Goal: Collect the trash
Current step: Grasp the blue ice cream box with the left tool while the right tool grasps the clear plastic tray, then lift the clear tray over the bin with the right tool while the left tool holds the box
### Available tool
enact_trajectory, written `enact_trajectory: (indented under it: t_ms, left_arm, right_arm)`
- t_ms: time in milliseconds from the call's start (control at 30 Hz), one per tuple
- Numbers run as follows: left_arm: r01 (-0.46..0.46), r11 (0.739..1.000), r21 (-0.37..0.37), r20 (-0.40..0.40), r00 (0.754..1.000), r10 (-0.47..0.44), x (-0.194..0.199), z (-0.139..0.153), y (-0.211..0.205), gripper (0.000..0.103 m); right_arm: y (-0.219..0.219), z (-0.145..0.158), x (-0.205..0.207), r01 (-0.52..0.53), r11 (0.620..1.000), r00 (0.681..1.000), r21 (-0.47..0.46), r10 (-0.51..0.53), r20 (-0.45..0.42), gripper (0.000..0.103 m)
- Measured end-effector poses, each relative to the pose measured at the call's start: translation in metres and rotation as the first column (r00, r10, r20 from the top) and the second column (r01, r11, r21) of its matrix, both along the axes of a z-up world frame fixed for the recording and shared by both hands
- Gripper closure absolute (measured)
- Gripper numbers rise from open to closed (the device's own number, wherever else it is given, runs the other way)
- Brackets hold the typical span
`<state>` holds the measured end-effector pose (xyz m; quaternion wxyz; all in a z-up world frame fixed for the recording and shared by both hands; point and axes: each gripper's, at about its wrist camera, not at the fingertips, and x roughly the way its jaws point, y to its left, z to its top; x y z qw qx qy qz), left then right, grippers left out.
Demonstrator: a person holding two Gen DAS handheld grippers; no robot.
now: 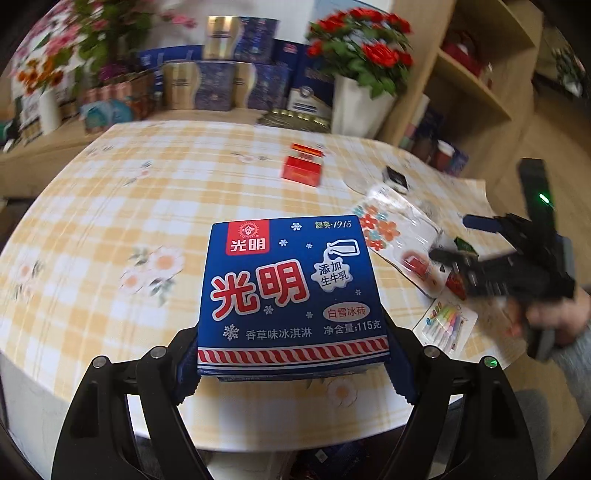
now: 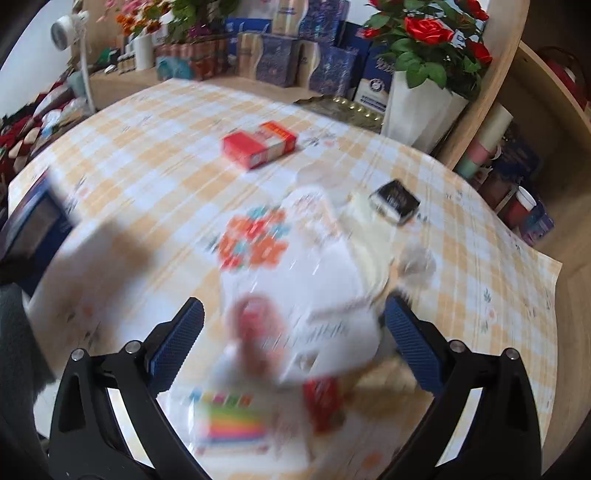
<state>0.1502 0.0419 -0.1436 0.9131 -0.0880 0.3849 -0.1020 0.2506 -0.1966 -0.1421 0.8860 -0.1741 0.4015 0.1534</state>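
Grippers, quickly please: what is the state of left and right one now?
Left gripper: closed on the blue ice cream box.
Right gripper: open, fingers either side of a clear plastic wrapper, not gripping it.

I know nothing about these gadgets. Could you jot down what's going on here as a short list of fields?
Setting: round table with a yellow checked floral cloth
Left gripper: shut on the blue ice cream box
Right gripper: open, over a clear plastic wrapper with a flower print
Also on table: red box, small black box, coloured-marker packet
Behind the table: red roses in a white vase
Image quality: right wrist view heavily blurred
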Motion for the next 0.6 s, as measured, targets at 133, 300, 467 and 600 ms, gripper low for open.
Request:
enact_trajectory:
  t_ms: [133, 300, 467, 600]
  left_arm:
    - [-0.041, 0.997, -0.058, -0.005, 0.999, 0.041, -0.012, -0.005, 0.017, 0.024]
    - [-0.046, 0.995, -0.084, -0.005, 0.999, 0.046, -0.019, -0.009, 0.022, 0.024]
    - [-0.041, 0.995, -0.093, -0.013, 0.999, 0.040, -0.018, -0.014, 0.020, 0.024]
    - [-0.032, 0.995, -0.096, -0.009, 0.999, 0.031, -0.020, -0.013, 0.017, 0.024]
  right_arm:
    - [0.009, -0.003, 0.030, -0.075, 0.997, 0.996, -0.010, 0.075, -0.055, 0.027]
    - [0.027, -0.012, 0.045, -0.140, 0.989, 0.987, -0.057, 0.134, -0.087, 0.028]
    - [0.034, -0.023, 0.054, -0.121, 0.991, 0.986, -0.065, 0.112, -0.124, 0.035]
    - [0.039, -0.029, 0.053, -0.110, 0.988, 0.988, -0.105, 0.097, -0.118, 0.044]
